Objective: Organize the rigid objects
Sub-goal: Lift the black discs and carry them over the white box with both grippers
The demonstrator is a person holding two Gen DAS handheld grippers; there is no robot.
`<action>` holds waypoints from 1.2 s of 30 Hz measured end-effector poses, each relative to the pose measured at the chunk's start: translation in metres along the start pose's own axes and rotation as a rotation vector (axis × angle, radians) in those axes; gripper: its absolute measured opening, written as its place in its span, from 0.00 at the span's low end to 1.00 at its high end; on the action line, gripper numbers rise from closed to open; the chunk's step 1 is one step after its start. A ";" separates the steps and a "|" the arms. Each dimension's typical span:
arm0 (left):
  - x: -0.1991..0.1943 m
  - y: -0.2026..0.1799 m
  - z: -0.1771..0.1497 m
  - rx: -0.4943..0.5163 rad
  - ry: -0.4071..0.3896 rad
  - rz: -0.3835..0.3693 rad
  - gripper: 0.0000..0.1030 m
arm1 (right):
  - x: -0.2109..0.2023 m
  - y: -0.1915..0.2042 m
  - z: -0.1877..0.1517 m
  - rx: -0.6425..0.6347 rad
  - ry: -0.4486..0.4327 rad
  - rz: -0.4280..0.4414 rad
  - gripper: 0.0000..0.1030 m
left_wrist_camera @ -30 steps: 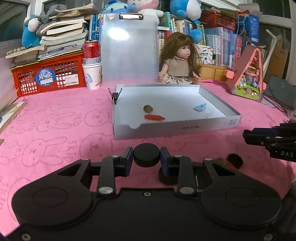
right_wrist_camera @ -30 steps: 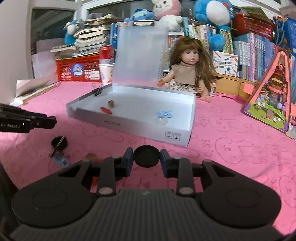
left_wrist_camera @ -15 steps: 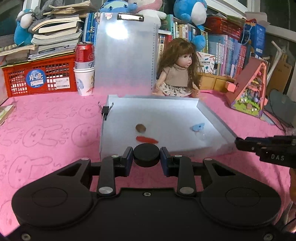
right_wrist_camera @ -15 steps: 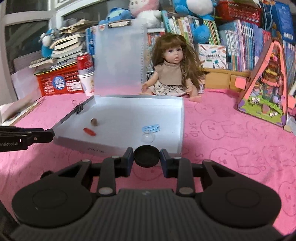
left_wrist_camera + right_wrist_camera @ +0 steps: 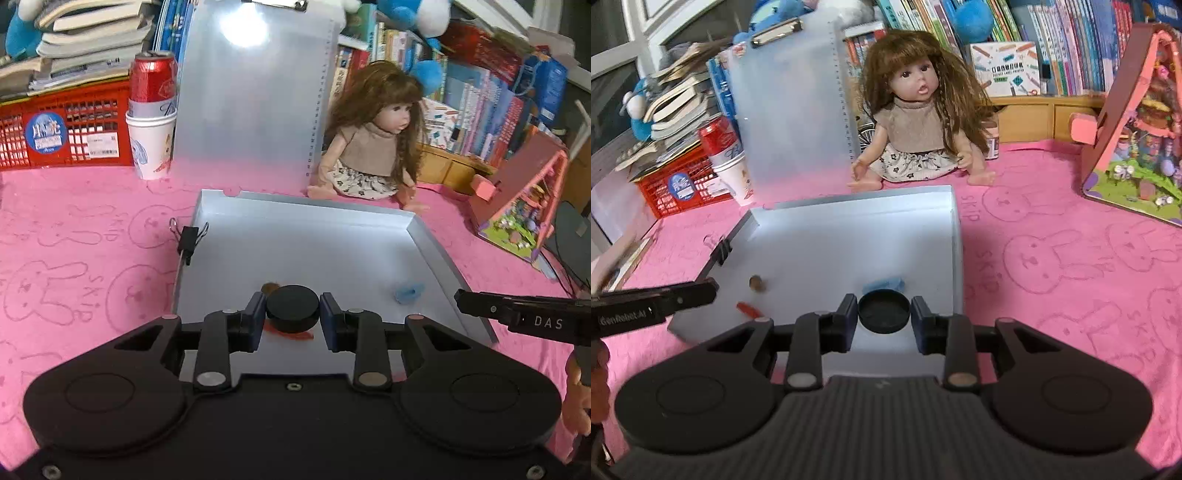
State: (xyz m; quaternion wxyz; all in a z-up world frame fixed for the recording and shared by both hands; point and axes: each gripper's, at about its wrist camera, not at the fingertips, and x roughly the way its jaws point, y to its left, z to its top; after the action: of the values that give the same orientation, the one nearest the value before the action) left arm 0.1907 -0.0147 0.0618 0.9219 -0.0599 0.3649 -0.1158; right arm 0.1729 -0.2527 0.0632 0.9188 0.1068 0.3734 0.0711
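Gripping round black caps

Two black caps, one tray, one doll.

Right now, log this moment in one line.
left gripper: holds black cap | right gripper: holds black lid | both over tray

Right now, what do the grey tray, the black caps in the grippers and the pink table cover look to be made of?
Tray: probably thin cardboard or plastic sheet, matte grey, with folded-up walls and sharp corners.
Caps, left and right: likely moulded plastic, dull black with smooth round rims; the right one shows a hollow inside.
Cover: soft towel-like fabric, fuzzy, with rabbit outlines pressed in.
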 end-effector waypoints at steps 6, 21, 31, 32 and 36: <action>0.030 -0.003 0.021 0.001 0.036 0.023 0.29 | 0.026 0.004 0.023 0.020 0.051 -0.008 0.35; 0.091 0.006 0.038 -0.038 0.081 0.085 0.29 | 0.081 0.012 0.038 0.002 0.126 -0.082 0.35; 0.105 0.004 0.034 -0.016 0.094 0.096 0.29 | 0.095 0.013 0.037 -0.020 0.152 -0.096 0.35; 0.106 0.004 0.034 -0.015 0.096 0.096 0.29 | 0.096 0.014 0.037 -0.025 0.154 -0.098 0.35; 0.107 0.001 0.034 0.008 0.090 0.105 0.29 | 0.098 0.016 0.037 -0.042 0.157 -0.106 0.35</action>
State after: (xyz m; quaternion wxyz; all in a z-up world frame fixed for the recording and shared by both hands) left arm 0.2895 -0.0402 0.0155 0.9096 -0.0316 0.4081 -0.0715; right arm 0.2673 -0.2217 0.0275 0.8912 0.0620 0.4478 0.0384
